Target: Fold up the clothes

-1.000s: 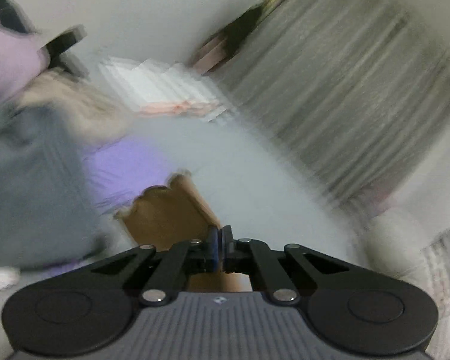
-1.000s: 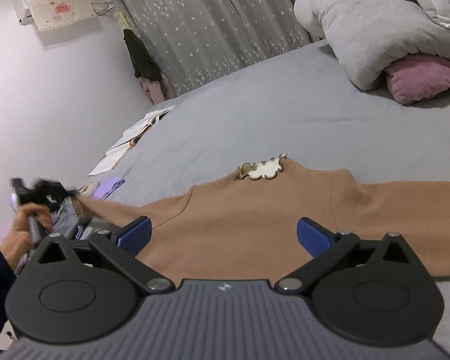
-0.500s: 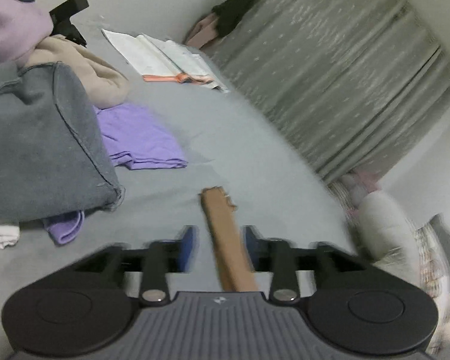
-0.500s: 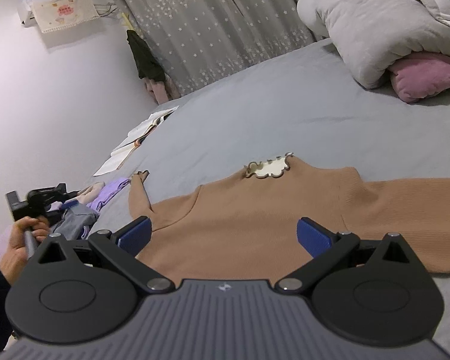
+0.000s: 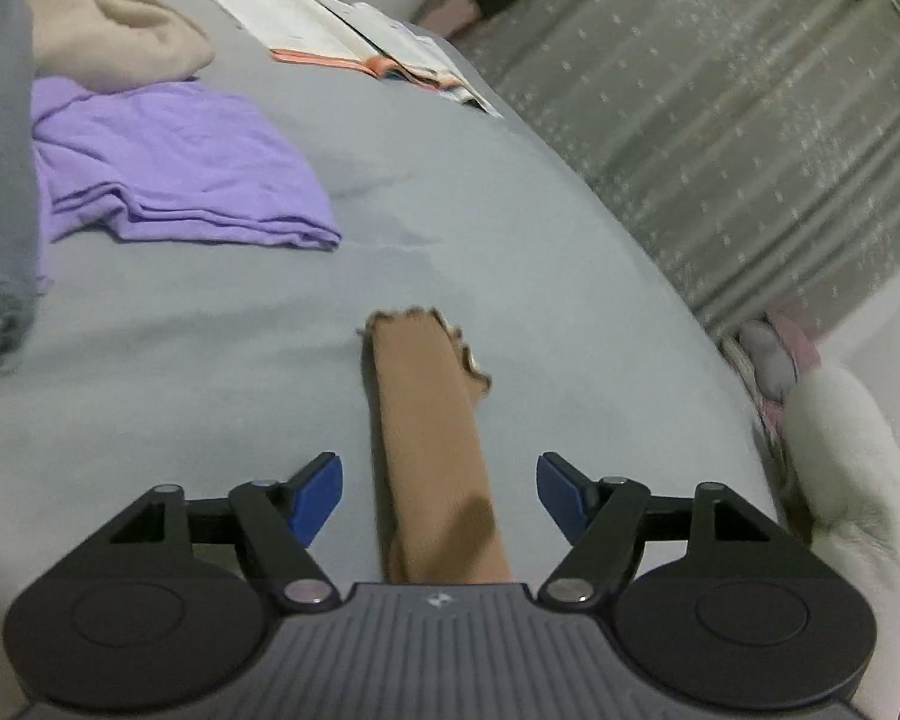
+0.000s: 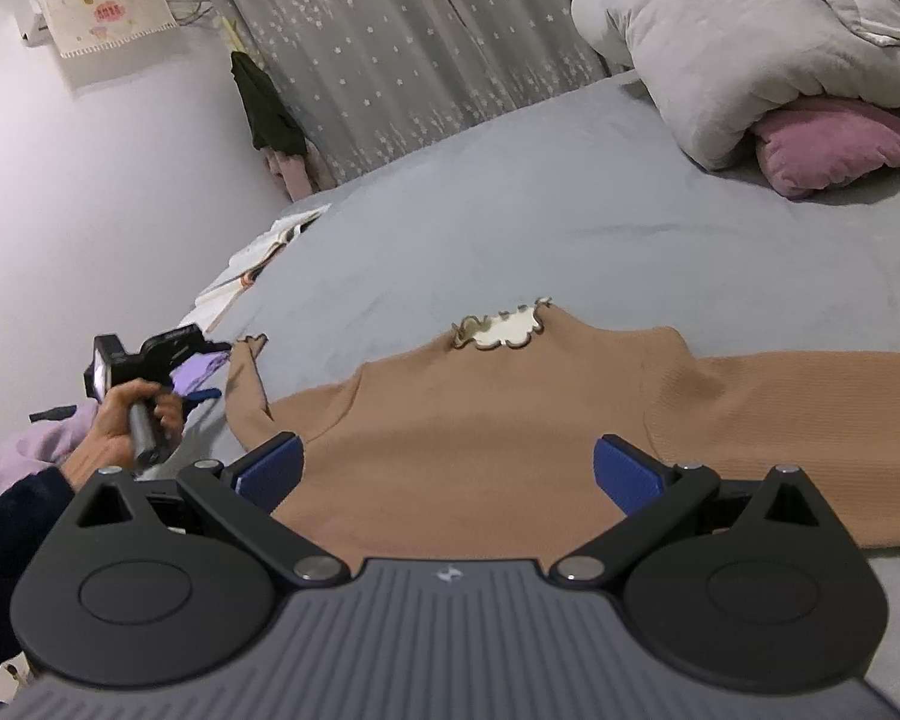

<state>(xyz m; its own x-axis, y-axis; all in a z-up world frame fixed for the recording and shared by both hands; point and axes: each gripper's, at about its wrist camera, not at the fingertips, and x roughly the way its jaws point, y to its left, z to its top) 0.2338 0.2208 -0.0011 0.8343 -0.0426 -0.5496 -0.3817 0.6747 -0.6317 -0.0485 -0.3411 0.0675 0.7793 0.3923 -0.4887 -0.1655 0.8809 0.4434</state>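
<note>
Where left gripper (image 5: pixel 439 495) jaws gape, sweater sleeve (image 5: pixel 429 420) lies between (untouched).

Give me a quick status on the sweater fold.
Both tongs open, left, right, holding nothing. Brown sweater flat on bed, left sleeve lying free. Purple folded garment nearby, not obstructing.

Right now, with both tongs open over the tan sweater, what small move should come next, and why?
Probably close the left tongs on the sleeve lying between the open jaws and fold it inward over the tan sweater, which lies spread flat, unfolded, on the bed.
</note>
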